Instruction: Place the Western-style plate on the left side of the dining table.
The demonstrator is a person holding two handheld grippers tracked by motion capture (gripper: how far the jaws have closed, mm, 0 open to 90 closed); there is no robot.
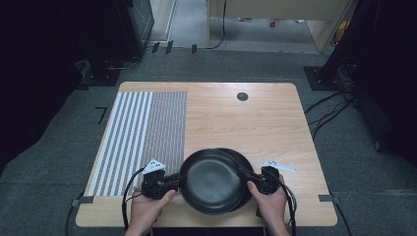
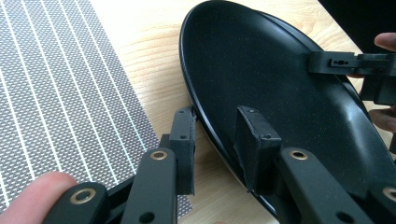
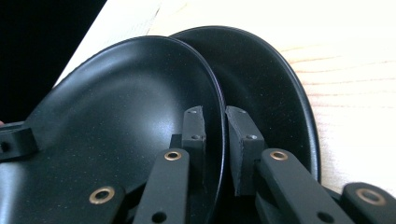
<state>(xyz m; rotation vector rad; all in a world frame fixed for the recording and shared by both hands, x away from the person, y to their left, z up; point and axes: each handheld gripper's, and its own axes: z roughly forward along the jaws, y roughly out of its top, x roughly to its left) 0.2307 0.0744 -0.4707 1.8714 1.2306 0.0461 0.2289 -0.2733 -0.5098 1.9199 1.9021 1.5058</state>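
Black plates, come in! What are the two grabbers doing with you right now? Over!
Left gripper and right gripper each clamp the top plate rim. Second plate sits underneath, offset. Striped mat alongside, nothing blocking.

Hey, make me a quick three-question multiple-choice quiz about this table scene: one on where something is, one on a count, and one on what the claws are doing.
1. Where does the striped and dotted woven placemat lie on the light wooden table?
A. on its left part
B. at its right edge
C. under the plates

2. How many round black plates are there?
A. one
B. two
C. four

3. What are the two claws doing?
A. both hang open above the table
B. each grips the rim of the upper black plate
C. one holds a cup

Answers:
1 A: the high view shows the mat covering the table's left part, beside the plates.
2 B: the right gripper view shows the upper plate overlapping a lower black plate.
3 B: the left claw and right claw each have the rim between their jaws.
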